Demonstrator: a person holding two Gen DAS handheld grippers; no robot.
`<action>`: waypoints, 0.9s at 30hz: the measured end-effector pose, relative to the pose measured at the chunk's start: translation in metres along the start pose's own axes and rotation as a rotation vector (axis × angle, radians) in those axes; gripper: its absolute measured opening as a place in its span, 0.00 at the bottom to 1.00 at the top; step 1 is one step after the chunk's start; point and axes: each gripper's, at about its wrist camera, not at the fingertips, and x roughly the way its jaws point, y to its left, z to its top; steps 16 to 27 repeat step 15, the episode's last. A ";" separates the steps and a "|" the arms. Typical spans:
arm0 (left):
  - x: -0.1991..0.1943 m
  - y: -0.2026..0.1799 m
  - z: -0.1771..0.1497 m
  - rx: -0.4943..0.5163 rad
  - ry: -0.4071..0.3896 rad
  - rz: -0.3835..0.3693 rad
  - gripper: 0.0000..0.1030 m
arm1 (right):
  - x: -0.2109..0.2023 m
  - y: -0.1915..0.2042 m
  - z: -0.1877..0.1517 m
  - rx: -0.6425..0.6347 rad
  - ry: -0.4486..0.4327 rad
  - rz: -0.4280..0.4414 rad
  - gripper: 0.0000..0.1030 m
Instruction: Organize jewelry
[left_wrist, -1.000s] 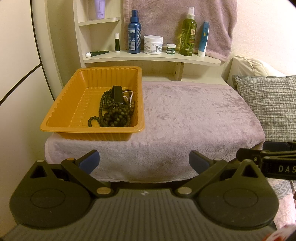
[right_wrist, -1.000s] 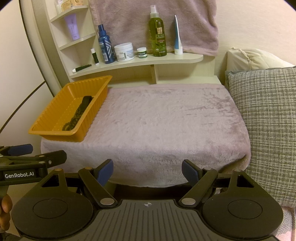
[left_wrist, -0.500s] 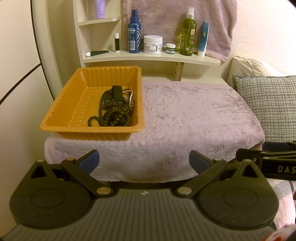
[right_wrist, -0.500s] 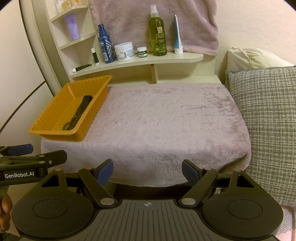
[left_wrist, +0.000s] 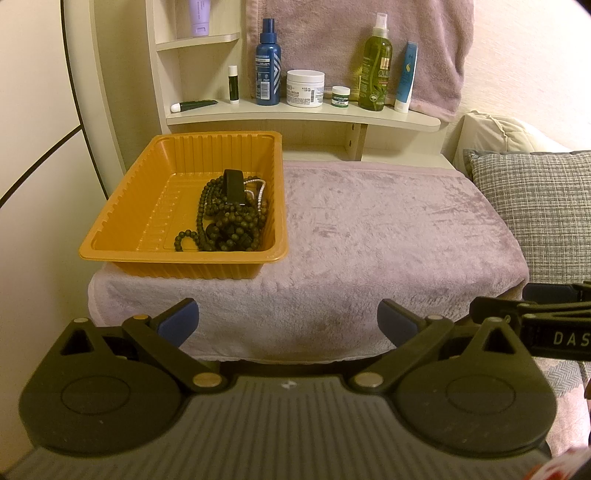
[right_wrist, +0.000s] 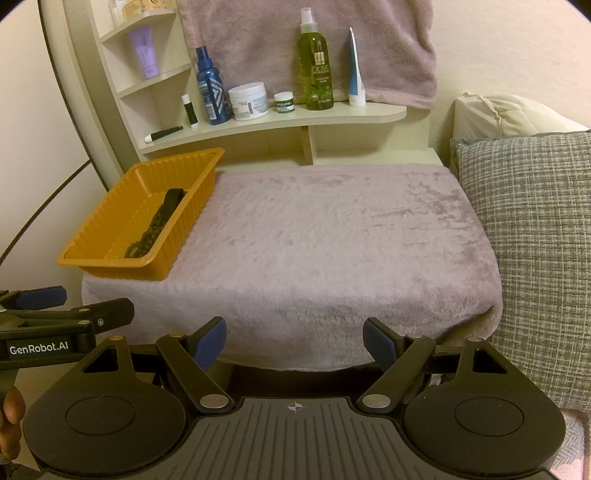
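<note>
The orange tray (left_wrist: 110, 221) stands at the far left on the towel-covered table (left_wrist: 388, 229), and the jewelry, a heap of dark bead necklaces (left_wrist: 229, 221) with a black band on top, lies along its right wall, its long axis running away from the cameras. The left gripper (left_wrist: 288, 317), released and empty, is near, with the heap ahead and slightly to its left. The right gripper (right_wrist: 293, 336), also spread and empty, is farther, the tray well to its left.
</note>
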 end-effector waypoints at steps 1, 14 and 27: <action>0.000 0.000 0.000 0.000 0.000 0.000 0.99 | 0.000 -0.002 0.001 -0.001 0.001 0.002 0.78; 0.000 -0.005 -0.004 0.000 -0.014 -0.011 0.99 | 0.001 -0.002 0.000 -0.002 0.003 0.005 0.78; 0.000 -0.005 -0.004 -0.003 -0.012 -0.011 0.99 | 0.000 -0.002 -0.001 -0.003 0.002 0.005 0.78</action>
